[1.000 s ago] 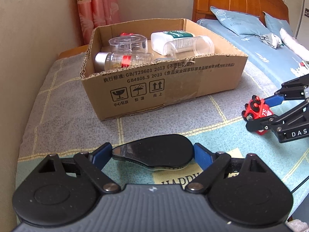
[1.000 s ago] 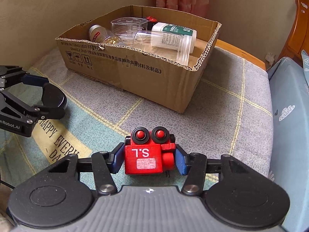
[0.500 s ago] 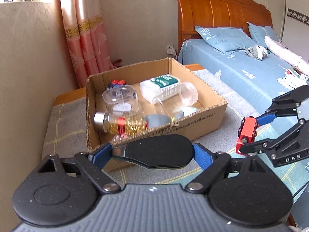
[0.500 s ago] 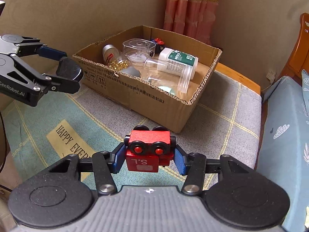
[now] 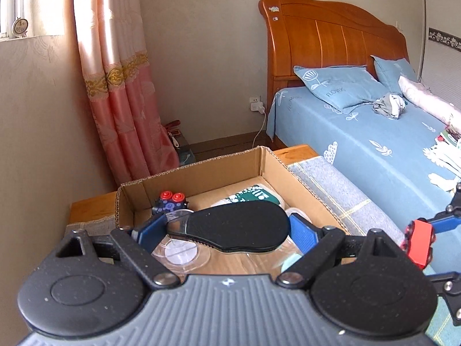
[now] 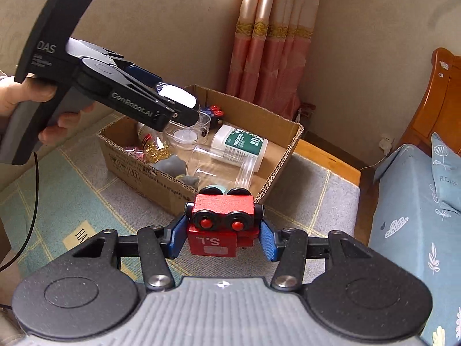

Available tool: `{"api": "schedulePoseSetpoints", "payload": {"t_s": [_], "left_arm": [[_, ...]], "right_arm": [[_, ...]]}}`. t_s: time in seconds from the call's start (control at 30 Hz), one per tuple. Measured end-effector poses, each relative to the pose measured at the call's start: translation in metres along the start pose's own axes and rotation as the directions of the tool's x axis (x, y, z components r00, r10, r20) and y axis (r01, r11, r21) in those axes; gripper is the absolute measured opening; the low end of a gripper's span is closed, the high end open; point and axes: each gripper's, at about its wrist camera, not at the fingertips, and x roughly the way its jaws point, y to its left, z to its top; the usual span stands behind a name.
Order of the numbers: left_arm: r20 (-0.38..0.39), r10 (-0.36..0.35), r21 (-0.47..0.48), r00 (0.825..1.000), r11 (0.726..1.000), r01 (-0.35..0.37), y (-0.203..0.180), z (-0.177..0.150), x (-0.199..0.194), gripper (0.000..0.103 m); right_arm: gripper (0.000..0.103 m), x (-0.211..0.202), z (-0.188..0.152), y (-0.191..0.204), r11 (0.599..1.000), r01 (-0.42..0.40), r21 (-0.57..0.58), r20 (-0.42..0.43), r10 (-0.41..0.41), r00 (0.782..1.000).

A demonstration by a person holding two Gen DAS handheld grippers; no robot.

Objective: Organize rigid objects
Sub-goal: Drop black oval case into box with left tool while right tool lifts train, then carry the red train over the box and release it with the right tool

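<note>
**Left wrist view: both grippers carrying loads at the box**

Left gripper (image 5: 227, 227) is holding a flat black oval object (image 5: 239, 226) crosswise between its blue pads, jaws spread wide around it. The object is hanging above the open cardboard box (image 5: 201, 173), over a clear round container (image 5: 184, 255) and a white bottle with a green label (image 5: 250, 196). A blue toy block with red knobs (image 5: 170, 200) is sitting in the box's far corner.

Right gripper (image 6: 220, 236) is clamping a red toy block (image 6: 220, 222) marked "S.L", black wheels with red hubs facing the camera, pads pressing its sides. It is hanging over the checked cloth (image 6: 311, 201), just short of the box's near corner. A hand (image 6: 20, 98) is gripping the left tool's handle.

Against a second ago: both loads were sitting low on the cloth in front of the box; now both are raised, the black object is reaching over the box, and the red block is tipping forward.
</note>
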Motion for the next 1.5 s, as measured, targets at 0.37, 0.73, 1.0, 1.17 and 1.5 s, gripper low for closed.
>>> {"api": "schedulePoseSetpoints", "payload": {"t_s": [0.37, 0.73, 1.0, 1.17, 1.5], "left_arm": [[0.028, 0.043, -0.055, 0.999, 0.998, -0.042, 0.018, -0.017, -0.018, 0.101], [0.061, 0.159, -0.127, 0.985, 0.981, -0.15, 0.026, -0.053, -0.064, 0.102], [0.013, 0.183, -0.203, 0.983, 0.963, -0.176, 0.035, -0.071, -0.076, 0.102], [-0.003, 0.215, -0.233, 0.977, 0.95, -0.21, 0.042, -0.08, -0.081, 0.102], [0.024, 0.28, -0.263, 0.96, 0.928, -0.264, 0.054, -0.098, -0.095, 0.102]], "right_arm": [[0.057, 0.001, 0.018, -0.007, 1.0, 0.003, 0.006, 0.018, -0.003, 1.0], [0.057, 0.028, 0.058, -0.012, 0.999, -0.016, 0.044, 0.005, 0.016, 1.0], [0.057, 0.057, 0.096, -0.02, 0.998, -0.008, 0.064, -0.01, 0.009, 1.0], [0.057, 0.078, 0.118, -0.022, 0.997, -0.009, 0.082, -0.032, 0.011, 0.999], [0.057, 0.132, 0.147, -0.032, 0.99, 0.033, 0.14, -0.134, -0.014, 0.991]]}}
